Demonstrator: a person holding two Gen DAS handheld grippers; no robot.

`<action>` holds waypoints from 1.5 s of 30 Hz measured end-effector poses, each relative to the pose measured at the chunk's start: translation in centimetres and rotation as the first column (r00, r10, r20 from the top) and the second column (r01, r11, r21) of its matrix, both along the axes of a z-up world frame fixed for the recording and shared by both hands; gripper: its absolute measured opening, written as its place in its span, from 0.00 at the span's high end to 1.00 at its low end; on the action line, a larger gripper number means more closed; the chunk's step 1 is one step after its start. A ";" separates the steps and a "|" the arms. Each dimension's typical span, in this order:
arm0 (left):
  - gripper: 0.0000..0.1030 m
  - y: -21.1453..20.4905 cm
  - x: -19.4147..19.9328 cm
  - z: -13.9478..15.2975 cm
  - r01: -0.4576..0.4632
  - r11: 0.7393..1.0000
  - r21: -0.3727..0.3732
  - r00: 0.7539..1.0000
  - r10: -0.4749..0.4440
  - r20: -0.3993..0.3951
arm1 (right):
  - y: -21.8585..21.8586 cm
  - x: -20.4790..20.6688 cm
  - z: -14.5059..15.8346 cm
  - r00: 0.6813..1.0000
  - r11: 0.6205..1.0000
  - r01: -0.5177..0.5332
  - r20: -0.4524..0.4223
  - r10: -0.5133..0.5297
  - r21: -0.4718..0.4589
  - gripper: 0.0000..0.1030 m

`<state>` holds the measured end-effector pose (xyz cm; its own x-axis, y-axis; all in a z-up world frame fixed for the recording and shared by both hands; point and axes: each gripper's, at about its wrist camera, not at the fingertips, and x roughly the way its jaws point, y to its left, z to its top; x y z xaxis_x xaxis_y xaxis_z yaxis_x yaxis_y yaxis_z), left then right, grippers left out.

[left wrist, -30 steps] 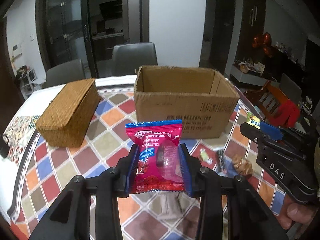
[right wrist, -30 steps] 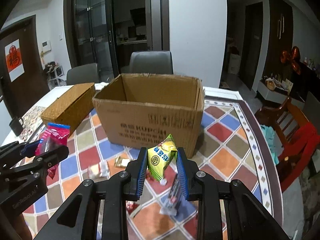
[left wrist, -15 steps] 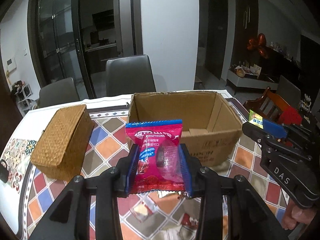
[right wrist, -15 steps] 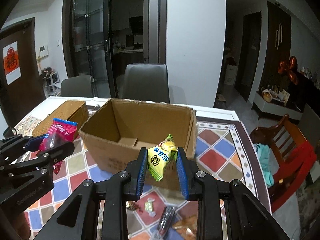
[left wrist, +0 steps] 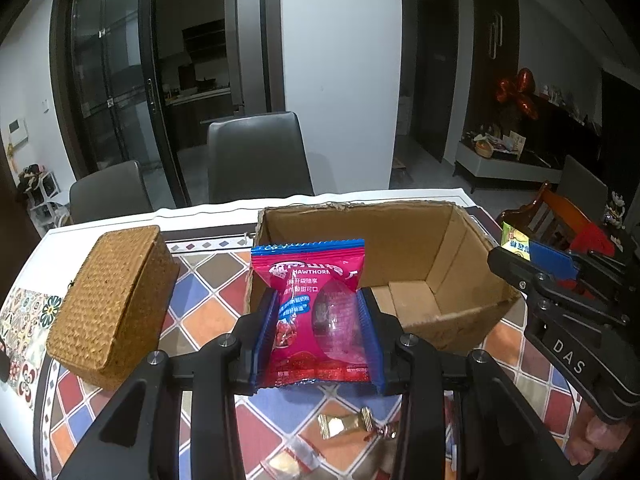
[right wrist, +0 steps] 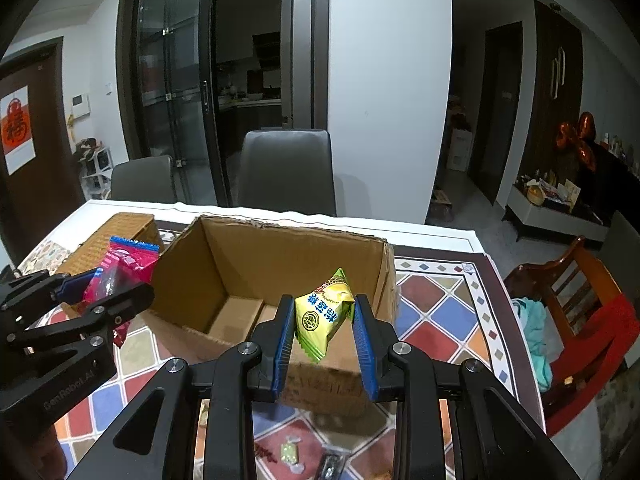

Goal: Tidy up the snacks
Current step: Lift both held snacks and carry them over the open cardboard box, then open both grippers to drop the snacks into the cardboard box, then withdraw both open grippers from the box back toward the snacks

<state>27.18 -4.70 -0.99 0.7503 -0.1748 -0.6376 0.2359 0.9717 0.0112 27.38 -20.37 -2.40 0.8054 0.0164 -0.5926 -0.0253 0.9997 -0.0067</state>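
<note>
My left gripper is shut on a pink hawthorn snack packet, held upright just before the near wall of an open cardboard box. A yellow-green snack packet is clamped in my right gripper, raised above the box's near rim. The box looks bare inside. Each gripper shows in the other's view: the right one at the right edge, the left one at the left with its pink packet.
A woven wicker box with its lid on stands left of the cardboard box on the chequered tablecloth. Several small wrapped sweets lie on the table below the grippers. Grey chairs stand behind the table, a red wooden chair at the right.
Both grippers have moved forward toward the cardboard box with their packets still held. The box now looks closer and its inside floor has come into view.
</note>
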 end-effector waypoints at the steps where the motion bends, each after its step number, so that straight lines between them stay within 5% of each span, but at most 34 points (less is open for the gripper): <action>1: 0.62 -0.1 0.3 -0.1 0.002 1.000 -0.001 1.000 -0.002 -0.001 | -0.1 0.3 -0.1 1.000 1.000 0.001 -0.002 -0.001 0.000 0.71; 27: 0.61 -0.9 3.9 -2.5 0.000 1.000 0.005 1.000 0.001 -0.018 | -0.2 4.0 -2.5 0.999 1.000 -0.004 -0.047 0.005 0.011 0.70; 32: 0.42 -0.7 3.8 -2.4 -0.014 1.000 0.012 1.000 0.014 -0.001 | -0.2 3.8 -2.2 1.000 1.000 -0.001 -0.024 0.001 -0.004 0.57; 38: 0.32 -0.6 3.3 -1.8 -0.032 0.999 0.027 0.999 0.031 0.025 | -0.5 3.3 -1.5 1.000 1.000 0.022 -0.001 -0.022 -0.011 0.37; 45: 0.27 -0.4 1.9 -0.9 -0.041 0.998 0.040 0.998 0.040 0.040 | -0.9 2.2 -0.2 0.999 0.999 0.040 0.020 -0.040 -0.009 0.32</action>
<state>29.08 -5.10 -1.87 0.7806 -0.1179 -0.6138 0.1948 0.9790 0.0596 29.54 -21.25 -2.55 0.8171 -0.0218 -0.5761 0.0152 0.9998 -0.0162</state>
